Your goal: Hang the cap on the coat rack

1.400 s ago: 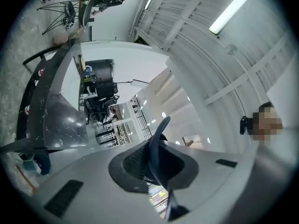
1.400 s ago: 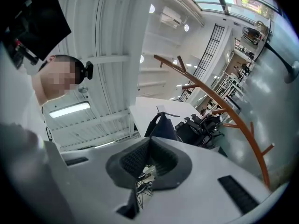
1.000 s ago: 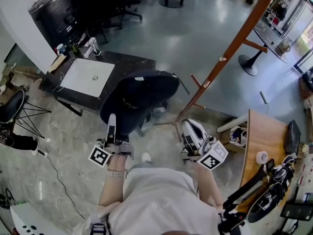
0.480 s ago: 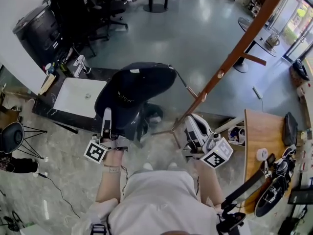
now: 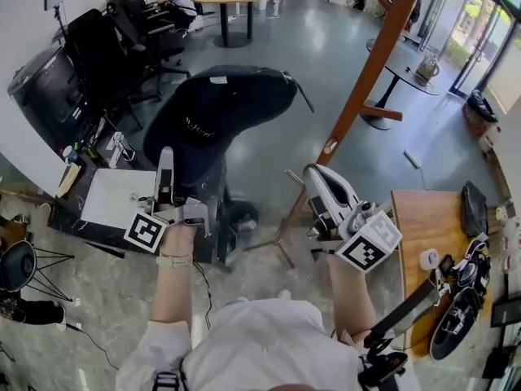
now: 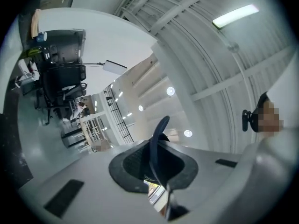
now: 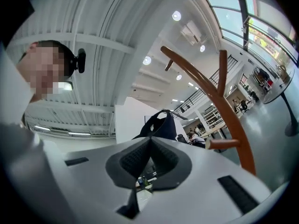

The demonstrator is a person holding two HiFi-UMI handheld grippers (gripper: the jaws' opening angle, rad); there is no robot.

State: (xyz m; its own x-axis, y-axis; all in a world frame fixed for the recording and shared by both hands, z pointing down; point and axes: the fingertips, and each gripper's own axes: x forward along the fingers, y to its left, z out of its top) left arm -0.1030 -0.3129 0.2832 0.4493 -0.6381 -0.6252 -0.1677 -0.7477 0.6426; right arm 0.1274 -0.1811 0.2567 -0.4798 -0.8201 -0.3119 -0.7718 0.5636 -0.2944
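Note:
The dark navy cap (image 5: 216,116) hangs in the air left of the brown wooden coat rack (image 5: 370,63), its brim pinched by my left gripper (image 5: 165,160), which is shut on it. In the left gripper view the cap's edge (image 6: 158,134) stands upright between the closed jaws of the left gripper (image 6: 156,148). My right gripper (image 5: 314,179) is raised beside the rack's pole, shut with nothing in it. The right gripper view looks past the right gripper (image 7: 149,146) to the cap (image 7: 161,125) and the rack's curved pegs (image 7: 219,97).
A wooden table (image 5: 423,218) with a tape roll (image 5: 429,260) and dark gear stands at the right. A black table bearing a white board (image 5: 106,198) is at the left, with office chairs (image 5: 106,39) behind it. The rack's legs (image 5: 277,239) spread over the floor below.
Both grippers have risen. The cap has been lifted higher and further forward, alongside the rack's pole. The right gripper has rolled a little.

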